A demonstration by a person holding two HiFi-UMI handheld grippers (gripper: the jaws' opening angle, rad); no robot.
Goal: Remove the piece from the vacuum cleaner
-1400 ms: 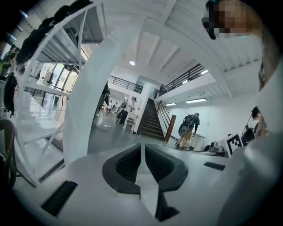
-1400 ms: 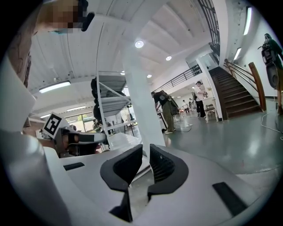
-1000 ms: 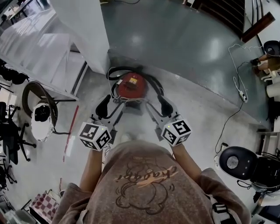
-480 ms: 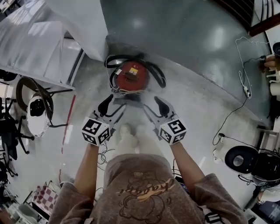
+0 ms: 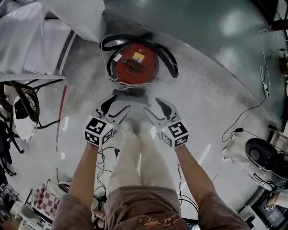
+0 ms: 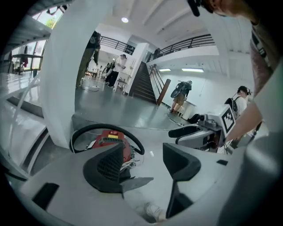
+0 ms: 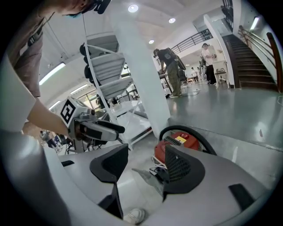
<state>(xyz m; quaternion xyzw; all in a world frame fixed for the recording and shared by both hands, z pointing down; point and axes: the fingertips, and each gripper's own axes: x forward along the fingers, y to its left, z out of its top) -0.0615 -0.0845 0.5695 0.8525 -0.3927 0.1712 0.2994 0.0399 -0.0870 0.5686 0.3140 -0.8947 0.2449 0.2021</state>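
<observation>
Shoe [image 6: 152, 212] at the bottom, person standing over the floor [image 5: 211, 112], leaning in. Left tongs [image 5: 114, 107] and right tongs [image 5: 156, 109] held low, side by side, both aimed at the machine. Each pair is spread wide with nothing between, probably kept wide to take the part from both sides. Just past the tips, flat grey nozzle piece [image 5: 129, 93] lies on the floor, touching the near side of the red vacuum cleaner [image 5: 135, 63]; likely the piece to remove, joint not visible. Black hose [image 5: 168, 60] loops round the canister. White pillar [image 5: 76, 13] beyond. Approach stage, no contact yet
</observation>
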